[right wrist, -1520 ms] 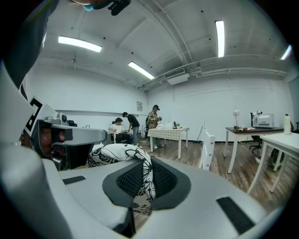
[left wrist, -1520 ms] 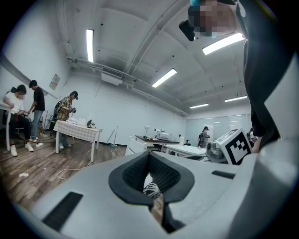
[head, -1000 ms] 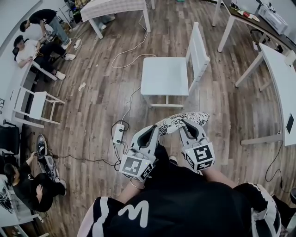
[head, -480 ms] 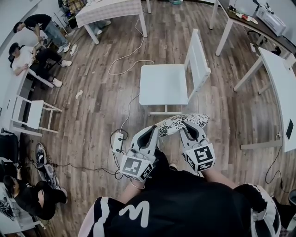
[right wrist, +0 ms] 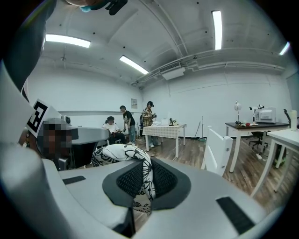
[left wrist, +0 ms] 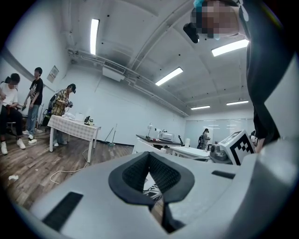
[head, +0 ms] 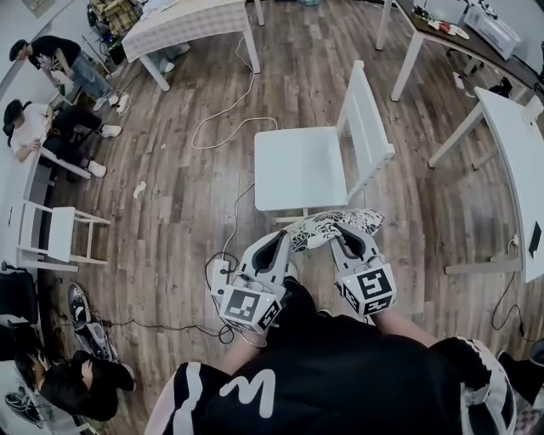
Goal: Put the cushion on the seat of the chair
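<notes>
The white chair [head: 299, 166] stands on the wood floor with its backrest [head: 366, 116] on the right. Just short of the seat's near edge, the black-and-white patterned cushion [head: 333, 227] hangs in the air between both grippers. My left gripper [head: 286, 240] is shut on its left end, where patterned fabric [left wrist: 153, 190] shows between the pads. At the right end my right gripper [head: 343, 232] is shut as well, a fold of cushion [right wrist: 140, 179] pinched in its pads. The chair's backrest [right wrist: 217, 147] also shows in the right gripper view.
A power strip [head: 220, 273] and cables lie on the floor left of my grippers. White tables stand at the right [head: 517, 140] and far right [head: 425, 30], and a cloth-covered table [head: 183, 17] at the far left. Several people and a small chair [head: 56, 235] are along the left wall.
Both grippers have carried the cushion forward toward the chair. The seat's near edge now lies just beyond the cushion, and the grip on it is unchanged.
</notes>
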Demonstrator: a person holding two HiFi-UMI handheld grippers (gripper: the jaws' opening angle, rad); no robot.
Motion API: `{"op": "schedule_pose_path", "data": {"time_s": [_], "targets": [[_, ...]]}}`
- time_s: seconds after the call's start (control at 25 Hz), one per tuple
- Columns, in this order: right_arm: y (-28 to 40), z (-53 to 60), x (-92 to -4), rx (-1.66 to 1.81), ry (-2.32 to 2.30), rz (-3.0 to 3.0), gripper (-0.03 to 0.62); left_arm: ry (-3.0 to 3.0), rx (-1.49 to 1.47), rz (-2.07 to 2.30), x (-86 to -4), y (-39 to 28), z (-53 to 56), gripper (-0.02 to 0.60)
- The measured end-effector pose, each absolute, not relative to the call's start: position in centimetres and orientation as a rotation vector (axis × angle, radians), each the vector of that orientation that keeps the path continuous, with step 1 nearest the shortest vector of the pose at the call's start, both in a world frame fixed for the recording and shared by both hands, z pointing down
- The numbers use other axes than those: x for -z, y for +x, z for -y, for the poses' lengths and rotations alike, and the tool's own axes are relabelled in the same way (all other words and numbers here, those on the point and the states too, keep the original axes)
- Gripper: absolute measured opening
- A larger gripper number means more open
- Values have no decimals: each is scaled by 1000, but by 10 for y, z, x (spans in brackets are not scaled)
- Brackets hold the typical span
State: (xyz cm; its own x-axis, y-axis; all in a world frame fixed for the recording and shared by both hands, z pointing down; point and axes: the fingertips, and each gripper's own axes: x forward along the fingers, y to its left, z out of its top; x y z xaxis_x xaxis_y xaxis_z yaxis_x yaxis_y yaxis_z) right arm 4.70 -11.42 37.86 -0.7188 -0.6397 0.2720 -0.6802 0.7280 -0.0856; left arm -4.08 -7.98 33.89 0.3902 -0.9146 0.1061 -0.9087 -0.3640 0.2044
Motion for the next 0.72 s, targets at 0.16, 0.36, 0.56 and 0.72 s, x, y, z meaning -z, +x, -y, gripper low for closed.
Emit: {"op": "schedule_pose_path", "data": {"time_s": [0.16,0.36,0.56,0.72], "targets": [[31,134,-380,-276,1065,2695,32,2426,46,1599,-338,-59,101,3],[10,155,-378,-275,1082,2685,32,2437,46,1588,-337,-81,125,3],[-7,174,-379,-279,1105,2677,32,2452,56,1576,-335,-103,147,3],[-23,189,-379,-289,1133,2669,32,2475,37,1547,-337,-116,161,3]]}}
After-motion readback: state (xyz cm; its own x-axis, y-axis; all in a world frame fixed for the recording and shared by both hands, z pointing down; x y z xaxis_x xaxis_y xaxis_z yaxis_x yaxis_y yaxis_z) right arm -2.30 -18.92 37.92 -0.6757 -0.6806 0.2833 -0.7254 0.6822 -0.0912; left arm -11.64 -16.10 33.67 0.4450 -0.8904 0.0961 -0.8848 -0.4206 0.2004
